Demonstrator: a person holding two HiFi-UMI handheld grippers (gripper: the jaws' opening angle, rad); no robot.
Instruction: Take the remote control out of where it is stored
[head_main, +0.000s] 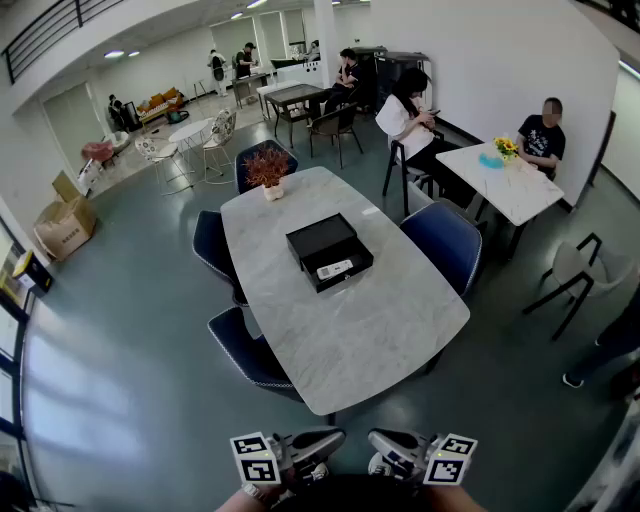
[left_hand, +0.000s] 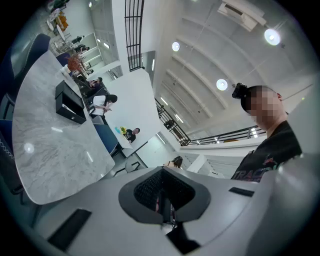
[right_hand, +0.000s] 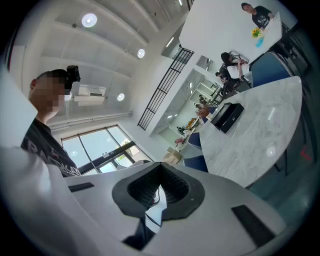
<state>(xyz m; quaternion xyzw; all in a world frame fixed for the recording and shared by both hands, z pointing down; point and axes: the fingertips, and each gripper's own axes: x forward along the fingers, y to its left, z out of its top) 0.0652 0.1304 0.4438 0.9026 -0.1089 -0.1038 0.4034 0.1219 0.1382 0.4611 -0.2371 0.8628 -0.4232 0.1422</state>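
while right claw (head_main: 384, 444) hovers, remote (head_main: 334, 269) lies well ahead.

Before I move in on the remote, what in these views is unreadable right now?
- remote control: head view, too small to tell its buttons or facing.
- black box: head view too small to tell drawer from lid; both gripper views see only its side, hiding the inside.
- left gripper, right gripper: head view, cut off by the bottom edge.
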